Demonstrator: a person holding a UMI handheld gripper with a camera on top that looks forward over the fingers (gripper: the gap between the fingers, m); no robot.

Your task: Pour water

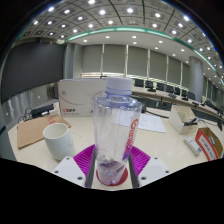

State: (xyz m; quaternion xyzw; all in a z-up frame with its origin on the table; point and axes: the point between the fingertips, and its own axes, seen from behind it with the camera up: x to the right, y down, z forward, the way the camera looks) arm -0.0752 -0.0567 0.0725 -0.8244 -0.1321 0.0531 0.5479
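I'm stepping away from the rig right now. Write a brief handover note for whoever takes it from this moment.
Hand-held gripper: shut on the water bottle, held upright between the pink pads, white cap on top.
Mug: white, standing on the table beside the bottle, apart from it. Its inside cannot be seen from here.
Done: bottle grasped.
Left: the bottle is not yet tilted, so pouring appears not to have started. Probably bring it over the mug and tip it.
Behind: a cardboard box on the table.

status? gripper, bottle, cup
Gripper shut on water bottle, upright, cap on. White cup beside it on table. Nothing between them.
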